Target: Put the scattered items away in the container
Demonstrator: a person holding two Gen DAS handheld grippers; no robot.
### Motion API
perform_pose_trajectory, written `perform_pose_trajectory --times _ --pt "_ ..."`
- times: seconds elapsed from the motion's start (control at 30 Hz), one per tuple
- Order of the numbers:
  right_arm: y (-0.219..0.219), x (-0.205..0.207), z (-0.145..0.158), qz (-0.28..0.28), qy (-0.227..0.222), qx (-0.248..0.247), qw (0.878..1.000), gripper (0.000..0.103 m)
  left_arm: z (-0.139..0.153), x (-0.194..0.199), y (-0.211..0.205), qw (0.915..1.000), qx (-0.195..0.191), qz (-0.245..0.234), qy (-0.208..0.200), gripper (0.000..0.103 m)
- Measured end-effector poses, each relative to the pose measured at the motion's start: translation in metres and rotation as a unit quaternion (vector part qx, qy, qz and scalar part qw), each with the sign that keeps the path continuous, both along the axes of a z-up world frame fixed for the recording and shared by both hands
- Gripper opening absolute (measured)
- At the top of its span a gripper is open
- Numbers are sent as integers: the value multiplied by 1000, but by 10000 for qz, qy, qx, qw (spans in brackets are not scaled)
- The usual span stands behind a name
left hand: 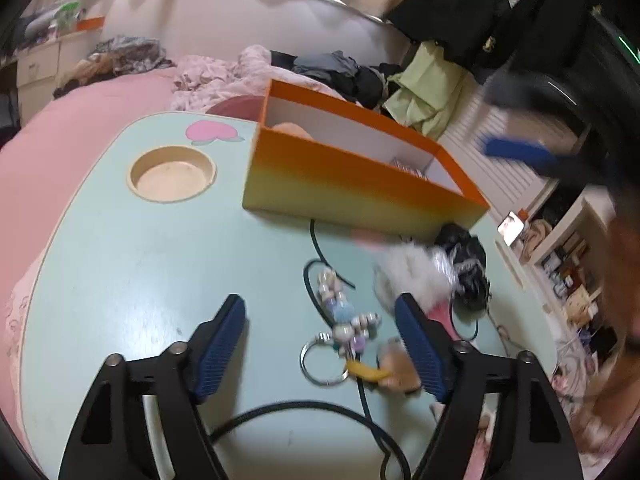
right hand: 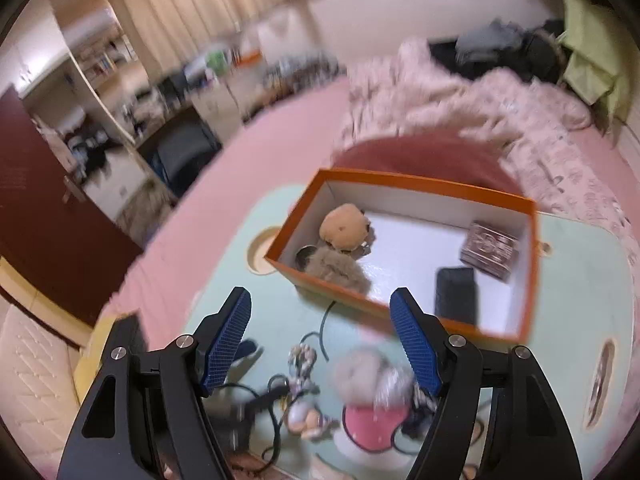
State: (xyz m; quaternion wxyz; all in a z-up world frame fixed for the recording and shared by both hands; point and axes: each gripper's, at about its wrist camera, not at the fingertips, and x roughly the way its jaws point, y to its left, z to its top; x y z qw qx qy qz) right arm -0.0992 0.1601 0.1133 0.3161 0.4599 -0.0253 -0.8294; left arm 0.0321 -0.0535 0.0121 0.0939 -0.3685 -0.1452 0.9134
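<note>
An orange box [left hand: 352, 184] stands on the pale green table [left hand: 140, 264]; the right wrist view shows its rim [right hand: 440, 188] and, inside, a tan plush [right hand: 344, 226], a brown furry item [right hand: 340, 270], a black phone [right hand: 456, 294] and a patterned tin [right hand: 490, 250]. In front of the box lie a beaded keychain with a ring [left hand: 344, 324], a white fluffy item [left hand: 412, 276], a small brown toy [left hand: 400, 368], a black bundle [left hand: 466, 264] and a black cable [left hand: 320, 404]. My left gripper [left hand: 320, 316] is open above the keychain. My right gripper [right hand: 322, 308] is open and empty above the fluffy item [right hand: 372, 372]; it also shows blurred in the left wrist view [left hand: 532, 152].
The table has a round cup recess [left hand: 172, 174] at the left and stands on a pink bed [left hand: 80, 120] with crumpled bedding [right hand: 480, 112] and clothes behind. A shelf unit [left hand: 568, 256] is at the right, a dark door [right hand: 40, 200] at the left.
</note>
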Motion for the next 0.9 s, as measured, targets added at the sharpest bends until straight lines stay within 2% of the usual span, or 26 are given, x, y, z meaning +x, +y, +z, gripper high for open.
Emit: perform_pose_trajectory --times 0.13,0.27,0.3,0.4,0.43,0.47,0.5,0.6,0.73,0.9 --pt "-39 -54 -30 172 -901 473 9947 73 -7 6 -6 9999 -120 89 79 81" --pt "-54 -84 -71 100 -1930 415 9803 73 -8 6 -14 9999 59 111 96 81" --pt "-58 -86 -74 146 -1953 406 9798 74 -8 5 -14 9998 94 119 88 81" --pt "-71 -90 -90 105 -1731 1004 9797 72 -9 6 -15 9997 148 138 130 81" --pt "-72 -90 -97 113 -1785 987 9789 57 -9 7 -14 9997 151 122 140 81" --pt "-70 -90 -101 101 -1863 779 9794 53 -10 6 -14 9997 155 102 128 81" --pt "-67 -91 -103 37 -1868 698 9799 38 -10 7 -14 9998 138 96 134 81" --pt "-58 -92 -103 -33 -1917 568 9798 37 -9 8 -12 9998 96 76 157 81" --pt "-47 -88 -92 -103 -1747 445 9836 36 -10 8 -15 9997 168 95 159 81" --pt "-14 -67 -52 -201 -1266 -20 9917 36 -8 9 -19 9994 267 125 166 81"
